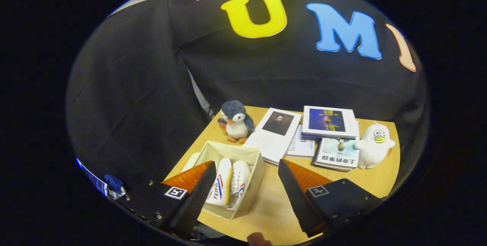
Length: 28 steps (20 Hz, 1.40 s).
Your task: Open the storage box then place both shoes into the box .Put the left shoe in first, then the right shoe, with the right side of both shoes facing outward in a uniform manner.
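A wooden desk (266, 208) fronts black cloth. The open box (253, 185) holds both shoes (228, 181) side by side, soles up-edge to fit; a penguin (236, 120) sits behind it, books (327, 135) beyond. The hand-held gripper (243, 192) hangs wide, empty, above the box.

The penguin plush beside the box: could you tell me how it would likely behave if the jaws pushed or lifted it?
The penguin plush looks soft and stuffed, so it would probably squash rather than resist. Standing upright on small feet, it may tip if nudged. It seems light. The gripper is open, and the storage box holds both shoes.
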### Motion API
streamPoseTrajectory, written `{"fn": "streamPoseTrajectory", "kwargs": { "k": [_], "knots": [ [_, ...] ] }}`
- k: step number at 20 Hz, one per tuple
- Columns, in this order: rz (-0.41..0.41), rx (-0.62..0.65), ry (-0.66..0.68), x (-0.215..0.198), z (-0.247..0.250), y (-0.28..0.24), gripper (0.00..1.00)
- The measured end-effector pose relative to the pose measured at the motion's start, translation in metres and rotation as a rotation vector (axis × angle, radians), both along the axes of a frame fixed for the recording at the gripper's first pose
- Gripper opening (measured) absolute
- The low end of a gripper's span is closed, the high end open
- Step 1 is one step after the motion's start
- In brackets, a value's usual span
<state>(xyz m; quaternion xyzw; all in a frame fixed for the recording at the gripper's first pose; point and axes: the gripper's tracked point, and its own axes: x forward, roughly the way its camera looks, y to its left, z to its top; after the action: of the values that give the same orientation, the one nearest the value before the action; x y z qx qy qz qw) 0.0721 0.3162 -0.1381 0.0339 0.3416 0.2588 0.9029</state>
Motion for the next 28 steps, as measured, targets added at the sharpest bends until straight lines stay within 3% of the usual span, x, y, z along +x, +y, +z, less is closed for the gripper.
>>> {"fn": "streamPoseTrajectory", "kwargs": {
  "k": [8, 15, 23, 28],
  "knots": [
    [-0.267, 0.05, -0.361, 0.015, 0.097, -0.125, 0.99],
    [-0.388, 0.096, -0.647, -0.008, 0.169, -0.154, 0.99],
    [-0.43, 0.047, -0.684, -0.022, 0.164, -0.154, 0.99],
    [-0.503, 0.06, -0.733, -0.008, 0.153, -0.21, 0.99]
  ]
}}
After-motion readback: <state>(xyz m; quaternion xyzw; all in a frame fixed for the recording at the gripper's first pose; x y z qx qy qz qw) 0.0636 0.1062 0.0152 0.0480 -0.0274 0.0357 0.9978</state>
